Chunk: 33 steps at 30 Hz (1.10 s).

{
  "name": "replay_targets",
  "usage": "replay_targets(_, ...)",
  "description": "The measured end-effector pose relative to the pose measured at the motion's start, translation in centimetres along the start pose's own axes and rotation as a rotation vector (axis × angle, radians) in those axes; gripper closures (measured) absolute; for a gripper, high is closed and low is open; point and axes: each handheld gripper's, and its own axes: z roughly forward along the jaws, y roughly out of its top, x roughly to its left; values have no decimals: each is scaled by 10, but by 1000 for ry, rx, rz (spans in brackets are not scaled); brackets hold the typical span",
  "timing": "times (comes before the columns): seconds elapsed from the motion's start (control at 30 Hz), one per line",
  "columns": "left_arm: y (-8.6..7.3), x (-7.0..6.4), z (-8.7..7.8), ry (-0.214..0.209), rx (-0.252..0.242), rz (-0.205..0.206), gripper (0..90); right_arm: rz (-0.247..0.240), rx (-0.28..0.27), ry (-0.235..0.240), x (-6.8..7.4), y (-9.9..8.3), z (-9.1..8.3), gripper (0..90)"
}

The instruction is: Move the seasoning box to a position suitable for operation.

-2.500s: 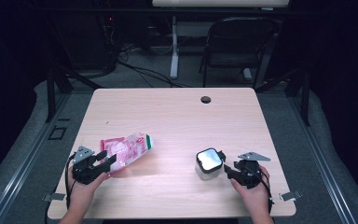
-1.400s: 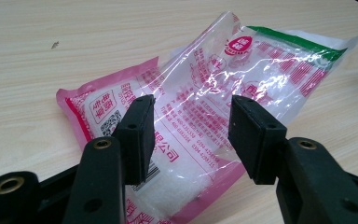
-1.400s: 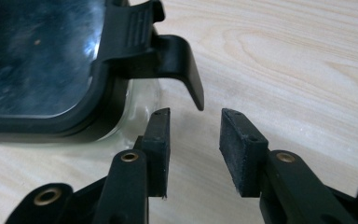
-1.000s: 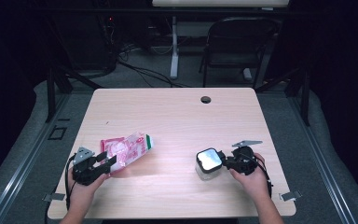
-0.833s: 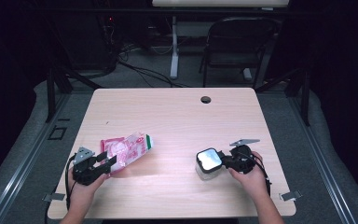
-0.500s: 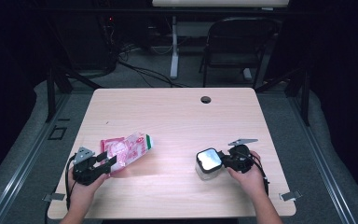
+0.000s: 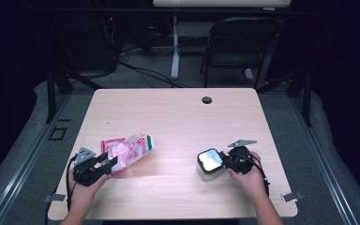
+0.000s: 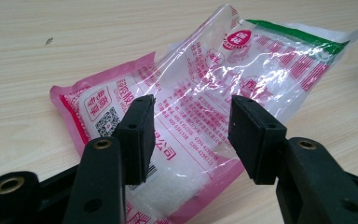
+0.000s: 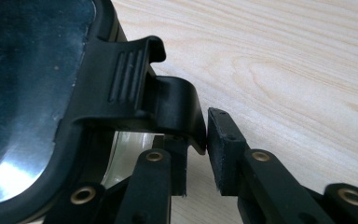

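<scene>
A pink and clear plastic bag (image 7: 127, 149) with white contents lies flat on the left of the wooden table (image 7: 178, 117). In the left gripper view the bag (image 8: 200, 88) spreads out under and beyond the jaws. My left gripper (image 7: 107, 163) (image 8: 193, 135) is open, its jaws straddling the bag's near end. On the right stands a small clear container (image 7: 209, 162) with a black-rimmed lid (image 9: 28, 93). My right gripper (image 7: 225, 158) (image 9: 198, 149) is shut on the lid's black side latch (image 9: 163, 102).
A round cable hole (image 7: 206, 100) sits near the table's far edge. A folding chair (image 7: 239, 42) and floor cables stand behind the table. Bare wood stretches between the bag and the container.
My right gripper has moved left and slightly away from me, up to the container, and closed on the lid's latch. The left gripper and the bag have stayed put.
</scene>
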Motion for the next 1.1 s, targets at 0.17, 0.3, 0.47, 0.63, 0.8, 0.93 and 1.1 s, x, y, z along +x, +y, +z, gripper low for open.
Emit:
replay_targets(0.17, 0, 0, 0, -2, -3, 0, 511, -36, -6, -27, 3, -1, 0, 806)
replay_targets(0.3, 0, 0, 1, -2, -10, -1, 511, -58, -6, -42, 5, -1, 0, 814)
replay_targets(0.47, 0, -1, 1, -3, -8, 4, 511, -76, -14, -55, 7, -2, -1, 826)
replay_targets(0.63, 0, -1, 1, -2, -9, 3, 511, -61, -13, -55, 7, -3, -2, 842)
replay_targets(0.8, 0, -1, 1, -3, -10, 4, 511, -66, -24, -65, 8, -3, -4, 852)
replay_targets(0.93, 0, -1, 1, -1, -7, 6, 511, -52, -36, -58, 10, -3, -6, 856)
replay_targets(1.1, 1, -1, 0, -1, 3, 9, 511, -70, -38, -66, 19, -1, -10, 856)
